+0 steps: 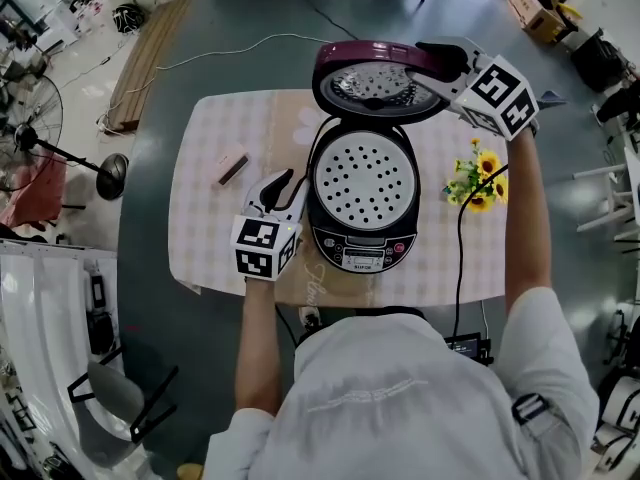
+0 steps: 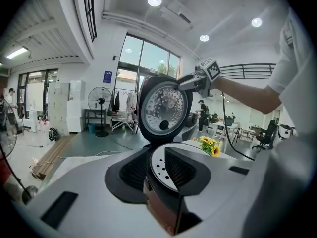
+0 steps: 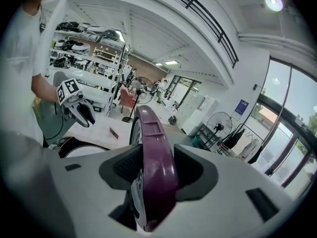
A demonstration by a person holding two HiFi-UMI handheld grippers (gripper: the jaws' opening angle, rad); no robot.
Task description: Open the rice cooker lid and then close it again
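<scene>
The cooker [image 1: 362,251] sits on the table [image 1: 210,230] with its lid [image 1: 375,78] standing open at the back. The right tongs [image 1: 438,63] pinch the purple edge of the lid. The left tongs [image 1: 296,189] clamp the cooker's left wall.

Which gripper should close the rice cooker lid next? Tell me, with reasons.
Right. The right gripper clamps the rim of the raised purple lid, so it can likely swing it down. The left gripper grips the rim of the rice cooker body, steadying it.
</scene>
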